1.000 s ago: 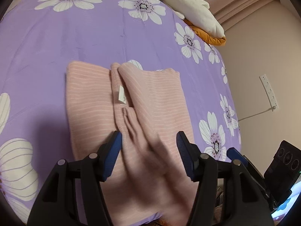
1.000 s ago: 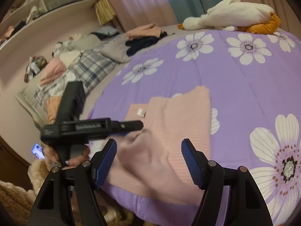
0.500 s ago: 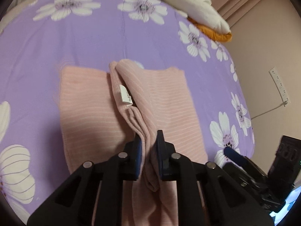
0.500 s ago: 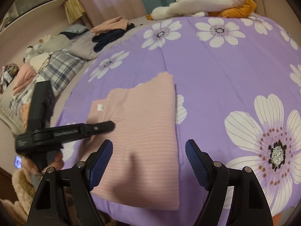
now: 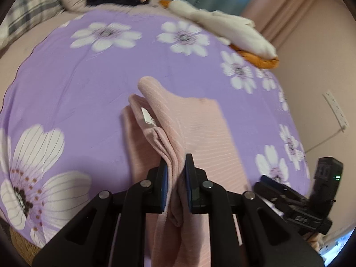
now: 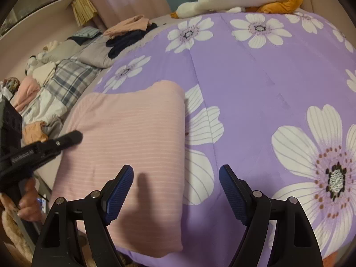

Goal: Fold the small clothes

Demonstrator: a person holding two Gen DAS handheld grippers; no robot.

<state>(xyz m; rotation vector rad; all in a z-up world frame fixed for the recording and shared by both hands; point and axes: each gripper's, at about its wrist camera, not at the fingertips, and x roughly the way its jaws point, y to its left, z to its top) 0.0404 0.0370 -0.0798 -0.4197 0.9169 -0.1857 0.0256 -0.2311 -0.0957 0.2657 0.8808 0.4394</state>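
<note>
Pink garment [image 5: 195, 131] fold pinched in left tool [image 5: 176, 173]; right tool [image 6: 176, 191] wide, seemingly hovering.

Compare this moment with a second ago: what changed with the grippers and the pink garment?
The left gripper, open a second ago, closed on the pink garment's fold and is lifting that edge, label side up. The right gripper stayed open, holding nothing. The purple floral bedspread is unchanged.

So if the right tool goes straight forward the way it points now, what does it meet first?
Most likely the right edge of the pink striped garment, or the purple flowered bedcover just beside it. The right tool is open, and the garment's edge runs up between its fingers. Depth is hard to judge here.
</note>
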